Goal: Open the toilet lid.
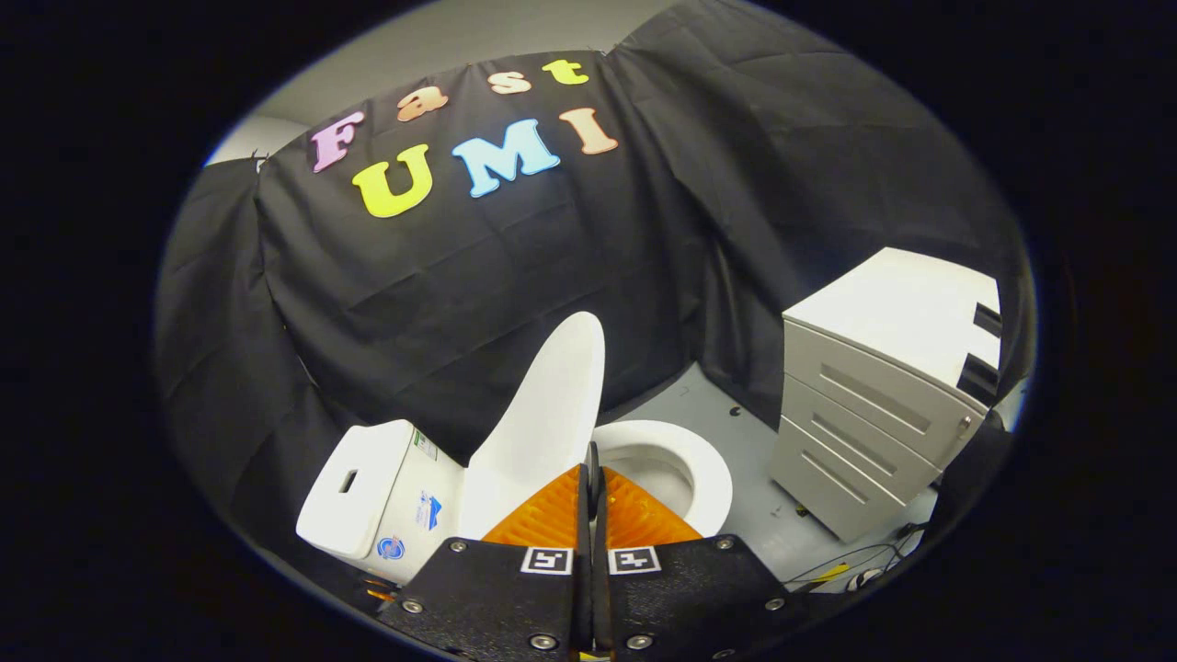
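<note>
A white toilet stands low ahead of me. Its lid (pixel 542 423) is raised, leaning back toward the tank (pixel 368 492). The seat ring (pixel 703 464) and the bowl opening lie exposed to the right of the lid. My gripper (pixel 593 473) hovers above the toilet, its orange ribbed fingers (pixel 552 515) pressed together with nothing visible between them. The fingertips sit just in front of the lid's lower edge and over the near side of the bowl; I cannot tell whether they touch the lid.
A grey drawer cabinet (pixel 874 414) stands on the floor to the right of the toilet. Cables (pixel 855 570) lie on the grey floor near the cabinet's base. Black cloth walls close in behind and to the left.
</note>
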{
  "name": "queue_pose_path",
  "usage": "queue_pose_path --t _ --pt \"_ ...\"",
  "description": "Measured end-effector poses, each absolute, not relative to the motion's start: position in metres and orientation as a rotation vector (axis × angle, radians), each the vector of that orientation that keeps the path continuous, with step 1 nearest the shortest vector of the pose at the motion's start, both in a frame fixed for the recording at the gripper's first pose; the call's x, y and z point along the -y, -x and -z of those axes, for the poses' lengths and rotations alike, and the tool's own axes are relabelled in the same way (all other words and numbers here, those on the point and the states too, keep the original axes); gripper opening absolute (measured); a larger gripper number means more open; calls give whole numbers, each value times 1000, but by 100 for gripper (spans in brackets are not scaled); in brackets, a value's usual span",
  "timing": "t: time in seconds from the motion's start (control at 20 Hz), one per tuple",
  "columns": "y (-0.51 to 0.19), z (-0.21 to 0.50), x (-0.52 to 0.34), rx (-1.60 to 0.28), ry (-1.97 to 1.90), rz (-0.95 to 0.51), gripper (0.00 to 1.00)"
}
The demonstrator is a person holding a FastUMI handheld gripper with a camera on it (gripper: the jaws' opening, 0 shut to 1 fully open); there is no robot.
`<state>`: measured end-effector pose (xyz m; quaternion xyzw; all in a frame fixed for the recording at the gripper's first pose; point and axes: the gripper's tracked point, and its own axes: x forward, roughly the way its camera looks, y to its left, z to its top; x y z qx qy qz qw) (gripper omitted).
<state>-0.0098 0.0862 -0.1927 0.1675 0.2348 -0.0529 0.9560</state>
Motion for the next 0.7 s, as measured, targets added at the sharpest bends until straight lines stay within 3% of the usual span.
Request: queue_pose_path --t 0.7 --pt "6 138 -139 -425 -157 32 0"
